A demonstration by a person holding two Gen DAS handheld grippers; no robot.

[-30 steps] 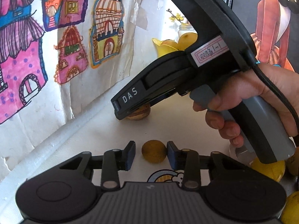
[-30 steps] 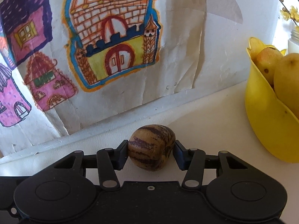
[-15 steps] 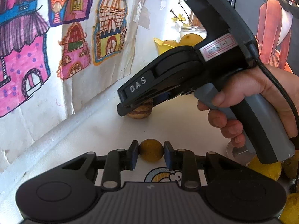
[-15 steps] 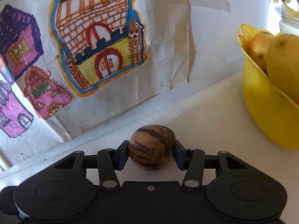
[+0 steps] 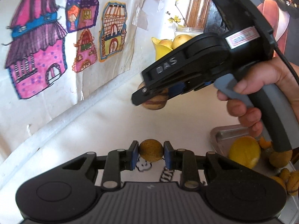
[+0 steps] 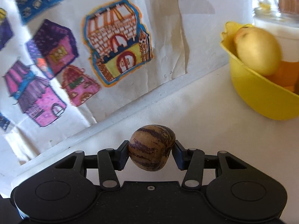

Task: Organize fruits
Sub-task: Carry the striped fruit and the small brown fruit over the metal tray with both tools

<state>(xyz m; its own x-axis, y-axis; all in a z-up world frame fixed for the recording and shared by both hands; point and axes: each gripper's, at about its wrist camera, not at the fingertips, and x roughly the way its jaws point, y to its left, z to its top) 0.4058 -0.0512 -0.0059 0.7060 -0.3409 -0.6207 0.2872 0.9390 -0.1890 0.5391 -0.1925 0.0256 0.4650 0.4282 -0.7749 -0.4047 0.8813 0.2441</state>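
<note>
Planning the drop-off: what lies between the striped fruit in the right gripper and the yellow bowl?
Only bare white tabletop between striped fruit and yellow bowl, per the right wrist view.

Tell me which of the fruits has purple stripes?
The striped fruit clamped in the right tongs. The small round fruit in the left tongs is plain brownish yellow.

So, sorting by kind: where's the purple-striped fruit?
The striped fruit is clamped in the right gripper, above the white tabletop, left of the yellow bowl.
</note>
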